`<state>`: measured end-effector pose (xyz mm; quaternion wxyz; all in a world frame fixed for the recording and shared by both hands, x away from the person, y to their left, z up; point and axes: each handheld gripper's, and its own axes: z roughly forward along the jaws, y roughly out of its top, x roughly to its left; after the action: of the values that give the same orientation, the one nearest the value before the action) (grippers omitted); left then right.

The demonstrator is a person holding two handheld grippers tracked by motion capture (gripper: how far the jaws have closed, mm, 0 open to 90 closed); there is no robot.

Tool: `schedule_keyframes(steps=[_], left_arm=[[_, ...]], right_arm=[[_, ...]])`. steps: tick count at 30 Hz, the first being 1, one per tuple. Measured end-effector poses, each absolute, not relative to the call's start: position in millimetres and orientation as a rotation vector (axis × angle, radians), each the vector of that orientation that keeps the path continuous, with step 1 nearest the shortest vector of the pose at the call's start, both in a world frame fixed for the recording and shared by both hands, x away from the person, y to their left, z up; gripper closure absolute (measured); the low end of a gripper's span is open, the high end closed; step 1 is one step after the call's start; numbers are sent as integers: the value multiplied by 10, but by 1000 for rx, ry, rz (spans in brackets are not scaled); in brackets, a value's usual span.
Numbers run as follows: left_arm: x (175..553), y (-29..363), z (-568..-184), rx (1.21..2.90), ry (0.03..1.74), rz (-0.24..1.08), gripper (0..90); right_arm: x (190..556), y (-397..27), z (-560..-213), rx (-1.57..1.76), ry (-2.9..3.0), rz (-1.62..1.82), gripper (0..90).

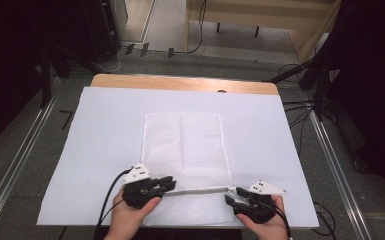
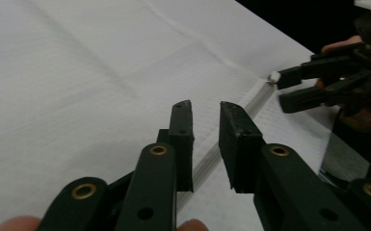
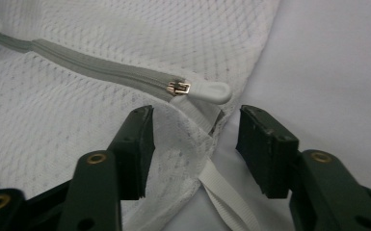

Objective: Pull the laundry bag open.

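Observation:
A white mesh bag (image 1: pixel 185 145) lies flat on the white table cover, its grey zipper (image 1: pixel 200 190) running along the near edge. My left gripper (image 1: pixel 169 184) sits at the zipper's left part. In the left gripper view its jaws (image 2: pixel 205 108) stand a narrow gap apart, with the zipper band (image 2: pixel 258 98) running between them, not visibly pinched. My right gripper (image 1: pixel 234 196) is at the bag's near right corner. Its jaws (image 3: pixel 196 115) are wide apart around the corner fabric, just short of the white zipper pull (image 3: pixel 207 90). That right gripper (image 2: pixel 282 89) appears far off in the left gripper view too.
The white cover (image 1: pixel 105 150) spreads over a wooden table (image 1: pixel 180 82), whose bare far edge shows. Beyond the table are dark stands, cables and floor rails (image 1: pixel 20 160) on both sides. Bare cover surrounds the bag on its left, right and far sides.

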<state>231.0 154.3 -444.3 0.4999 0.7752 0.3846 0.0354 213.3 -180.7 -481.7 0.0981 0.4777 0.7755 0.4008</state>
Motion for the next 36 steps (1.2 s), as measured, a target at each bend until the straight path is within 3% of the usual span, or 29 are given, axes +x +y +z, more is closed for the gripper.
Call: schedule_keyframes(steps=[4,5,6,12,31,36], left_arm=[[2338,1083,-4425,1933,863,30,814],[2344,1015,-4424,1942,855,24,816],[2362,873,-4426,1966,849,15,815],[2454,605,-4460,1975,864,-24,801],[2586,436,-4576,2043,912,-79,822],[2600,503,-4500,1990,917,-131,727]], right_arm=[[2133,-1814,-4825,1435,2263,1170,594],[2127,-1803,-4832,1414,2271,1173,677],[2124,-1795,-4833,1408,2278,1176,699],[2099,-1748,-4807,1378,2278,1137,859],[1955,-1565,-4619,1189,2172,1174,880],[1953,-1540,-4625,1170,2174,1131,884]])
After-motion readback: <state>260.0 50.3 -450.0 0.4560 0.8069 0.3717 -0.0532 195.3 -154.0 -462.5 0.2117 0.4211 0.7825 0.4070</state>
